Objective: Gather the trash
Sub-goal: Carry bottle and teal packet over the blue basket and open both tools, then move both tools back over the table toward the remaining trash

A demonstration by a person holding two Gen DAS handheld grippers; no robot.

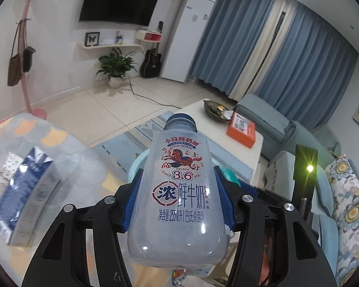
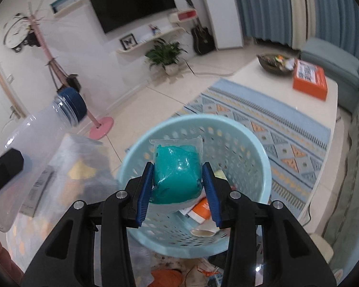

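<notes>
My left gripper (image 1: 178, 199) is shut on an empty clear milk bottle (image 1: 179, 191) with a blue cap, printed label facing the camera. The same bottle (image 2: 36, 143) shows at the left of the right wrist view. My right gripper (image 2: 178, 186) is shut on a teal pouch in clear plastic wrap (image 2: 177, 172), held above a light blue perforated waste basket (image 2: 251, 138). Wrappers and an orange packet (image 2: 201, 210) lie in the basket's bottom. A sliver of the basket (image 1: 137, 165) peeks out behind the bottle in the left wrist view.
A blue and white carton (image 1: 21, 196) lies on a patterned cloth at the left. A white coffee table (image 2: 323, 100) carries an orange box (image 2: 310, 79) and a dark bowl (image 2: 274, 63). A patterned rug (image 2: 263, 119), sofa (image 1: 342, 191), pink coat stand (image 2: 100, 124) and plant (image 1: 114, 67) surround the spot.
</notes>
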